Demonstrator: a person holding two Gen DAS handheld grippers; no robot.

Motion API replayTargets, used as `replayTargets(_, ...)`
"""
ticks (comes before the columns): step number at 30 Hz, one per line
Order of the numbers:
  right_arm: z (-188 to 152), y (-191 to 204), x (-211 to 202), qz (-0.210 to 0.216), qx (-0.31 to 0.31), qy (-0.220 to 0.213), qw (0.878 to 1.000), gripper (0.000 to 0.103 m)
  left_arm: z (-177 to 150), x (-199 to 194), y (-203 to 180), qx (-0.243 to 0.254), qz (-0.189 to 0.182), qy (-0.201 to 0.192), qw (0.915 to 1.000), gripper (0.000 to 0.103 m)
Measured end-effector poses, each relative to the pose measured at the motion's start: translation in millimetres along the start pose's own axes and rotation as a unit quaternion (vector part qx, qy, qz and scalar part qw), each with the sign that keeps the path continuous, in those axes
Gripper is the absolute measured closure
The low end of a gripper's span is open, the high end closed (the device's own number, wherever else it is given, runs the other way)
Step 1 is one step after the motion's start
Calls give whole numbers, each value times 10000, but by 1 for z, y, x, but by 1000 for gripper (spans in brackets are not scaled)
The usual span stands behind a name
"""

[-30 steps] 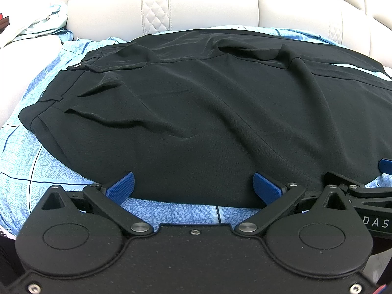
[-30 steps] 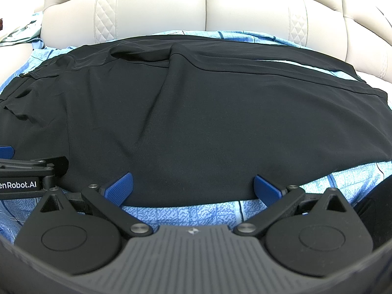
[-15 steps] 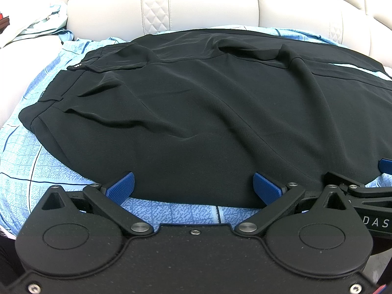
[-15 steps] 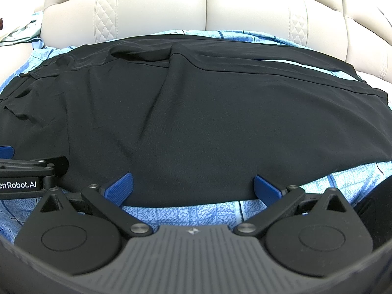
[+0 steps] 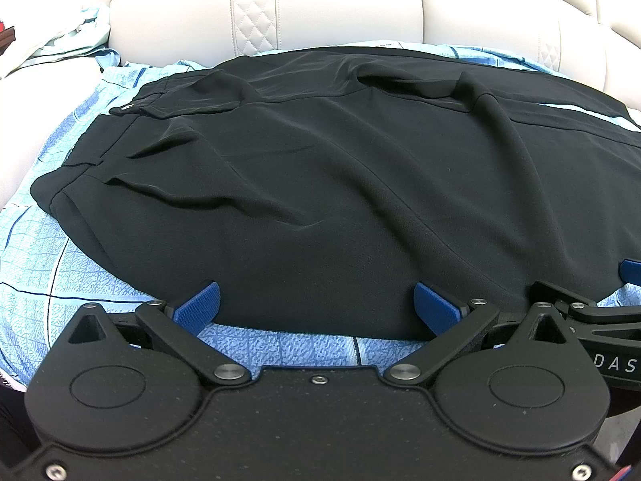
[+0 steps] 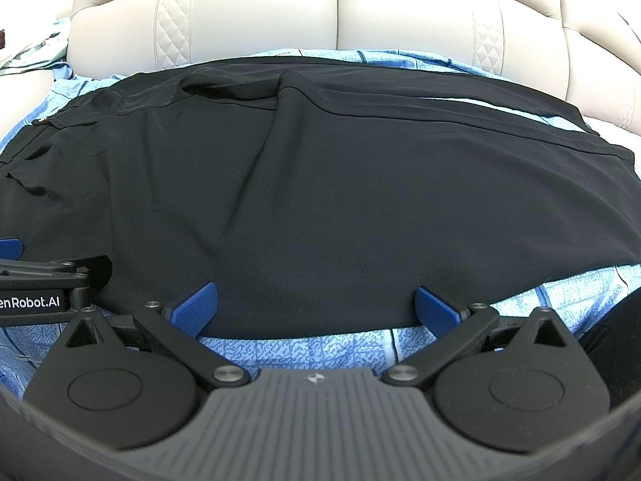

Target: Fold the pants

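since the black pants lie spread on the sofa, we hold both grippers wide at the near hem (nothing pinched) to grab it.

on my left gripper, seen from the right wrist, i read "enRobot.AI", its start cut off by the edge. on my right gripper, seen from the left, just "DAS".
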State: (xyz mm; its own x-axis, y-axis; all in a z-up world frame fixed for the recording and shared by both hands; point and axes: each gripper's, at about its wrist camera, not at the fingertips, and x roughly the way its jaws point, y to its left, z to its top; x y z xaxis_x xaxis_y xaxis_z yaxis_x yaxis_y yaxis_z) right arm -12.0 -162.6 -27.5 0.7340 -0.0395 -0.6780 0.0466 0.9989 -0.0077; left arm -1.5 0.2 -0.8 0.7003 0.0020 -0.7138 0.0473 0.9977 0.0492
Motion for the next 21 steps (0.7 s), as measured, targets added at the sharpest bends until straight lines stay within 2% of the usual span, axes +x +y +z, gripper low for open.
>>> replayTargets(6, 3, -4, 2, 22, -15, 100, 9999, 0, 1, 2, -1, 37, 12, 96, 9999, 0)
replayTargets(10, 17, -10, 3, 36, 90, 184, 9998, 0, 20, 5, 5, 51, -147, 544, 9984, 0)
replayTargets(14, 54, -34, 4, 36, 166, -100, 9998, 0, 50, 1, 25, -145, -518, 521, 9972, 0)
replayTargets(18, 104, -64, 16, 65, 529, -274, 9982, 0, 99, 10, 49, -345, -323, 426, 9980, 0)
replayTargets(21, 151, -86, 37, 99, 1006, -302, 9944, 0, 140, 23, 71, -678, -251, 333, 9968, 0)
